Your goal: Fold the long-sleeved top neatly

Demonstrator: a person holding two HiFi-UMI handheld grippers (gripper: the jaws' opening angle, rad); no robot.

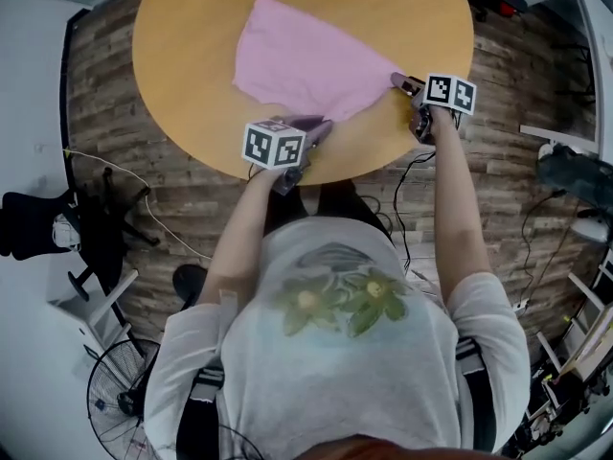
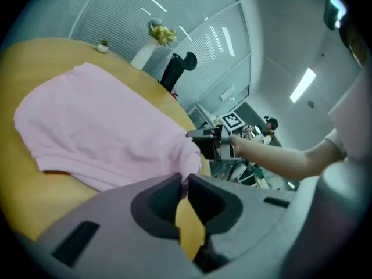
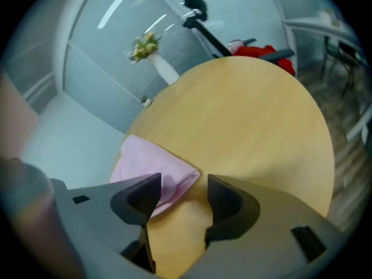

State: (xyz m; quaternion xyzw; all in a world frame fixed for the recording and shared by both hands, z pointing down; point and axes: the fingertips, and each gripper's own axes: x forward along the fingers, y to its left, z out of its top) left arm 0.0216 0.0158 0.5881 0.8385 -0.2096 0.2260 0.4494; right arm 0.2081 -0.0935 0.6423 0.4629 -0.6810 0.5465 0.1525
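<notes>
**Inspector:** Location of the garment?

**Assessor:** One pink long-sleeved top (image 1: 302,60), lying loosely folded on the single round table (image 1: 192,27), towards its near edge.

**Inspector:** Tools?

**Assessor:** Two. The left tool (image 1: 319,128) sits at the garment's 6 o'clock edge, jaws pressed together on a pinch of fabric. The right tool (image 1: 403,83) sits at its 3 o'clock corner, jaws spread. That corner lies in the mouth between them, ungripped.

The pink long-sleeved top (image 1: 297,65) lies rumpled in a rough four-sided fold on the round desk (image 1: 192,84), from its centre toward 5 o'clock. The left hand-held gripper (image 1: 321,127) pinches the top's 6 o'clock corner. Its 3 o'clock corner lies between the parted jaws of the right hand-held gripper (image 1: 398,80).
</notes>
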